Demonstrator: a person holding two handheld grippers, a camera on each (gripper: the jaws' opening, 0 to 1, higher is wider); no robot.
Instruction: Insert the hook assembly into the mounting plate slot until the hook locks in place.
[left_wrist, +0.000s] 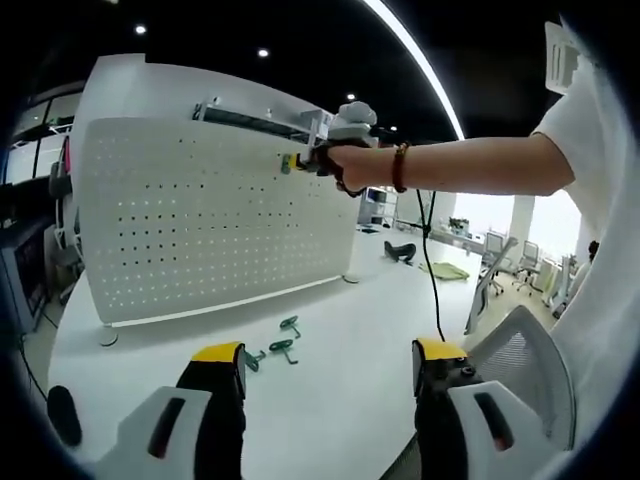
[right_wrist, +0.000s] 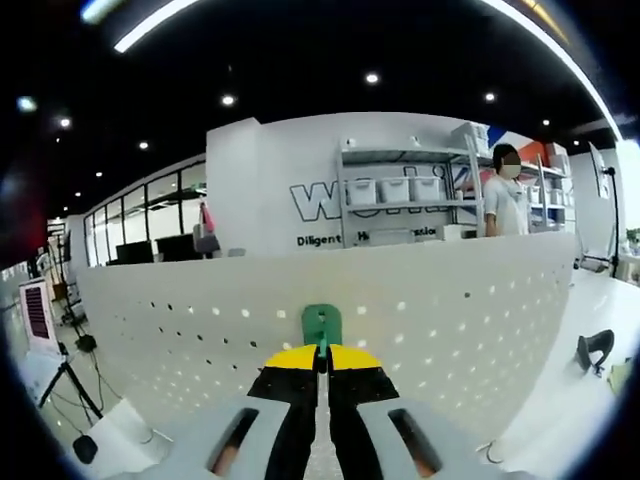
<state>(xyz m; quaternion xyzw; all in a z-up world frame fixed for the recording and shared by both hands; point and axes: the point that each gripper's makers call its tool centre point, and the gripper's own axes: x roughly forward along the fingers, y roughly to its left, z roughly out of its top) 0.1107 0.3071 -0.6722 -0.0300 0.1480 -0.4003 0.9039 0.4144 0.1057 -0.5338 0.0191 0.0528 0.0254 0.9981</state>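
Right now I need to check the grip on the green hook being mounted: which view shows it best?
The right gripper view: the green hook stands close up, pinched between the right gripper's shut jaws against the pegboard. The left gripper view shows that gripper far off at the pegboard's top edge, hook too small to tell.

Smooth matt white board (right_wrist: 420, 300) full of little holes. Shiny green hook (right_wrist: 321, 323), maybe plastic. Glossy white table (left_wrist: 330, 380). Yellow and black tips on right gripper (right_wrist: 321, 360).

White plastic left gripper (left_wrist: 330, 365) with black, yellow-tipped jaws and red slots; right gripper (right_wrist: 321, 362) alike; white short sleeve (left_wrist: 585, 125); brown beaded bracelet (left_wrist: 400, 167); black cable (left_wrist: 432, 270).
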